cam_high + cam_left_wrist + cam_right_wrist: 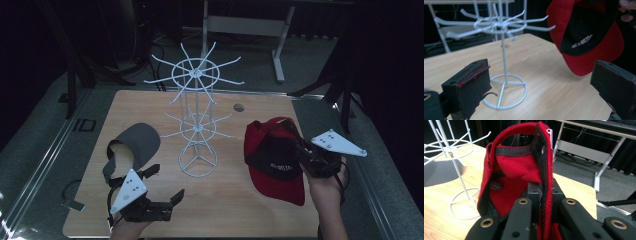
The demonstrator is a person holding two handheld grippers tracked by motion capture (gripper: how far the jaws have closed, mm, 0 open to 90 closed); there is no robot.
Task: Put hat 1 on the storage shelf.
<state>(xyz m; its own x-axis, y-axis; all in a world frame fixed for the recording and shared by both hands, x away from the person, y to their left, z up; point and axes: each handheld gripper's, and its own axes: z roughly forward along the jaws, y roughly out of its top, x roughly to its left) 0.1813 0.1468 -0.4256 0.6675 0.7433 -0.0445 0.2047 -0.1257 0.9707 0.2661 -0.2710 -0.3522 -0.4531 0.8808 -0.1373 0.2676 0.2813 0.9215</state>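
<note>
A wooden table [150, 107] stands on grey carpet [310, 60]. Behind it is a white desk frame [277, 37]. A small round hole [239, 106] marks the tabletop near its far edge. Black stands [72, 75] flank the table.

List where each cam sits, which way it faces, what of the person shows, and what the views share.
High view: above the person's side, looking forward and down on the table; both hands and tools show.
Left gripper view: rides the left tool, looking past its open jaws at the white wire rack.
Right gripper view: rides the right tool, jaws shut on the red cap.
Shared: rack and cap appear in all three.
</note>
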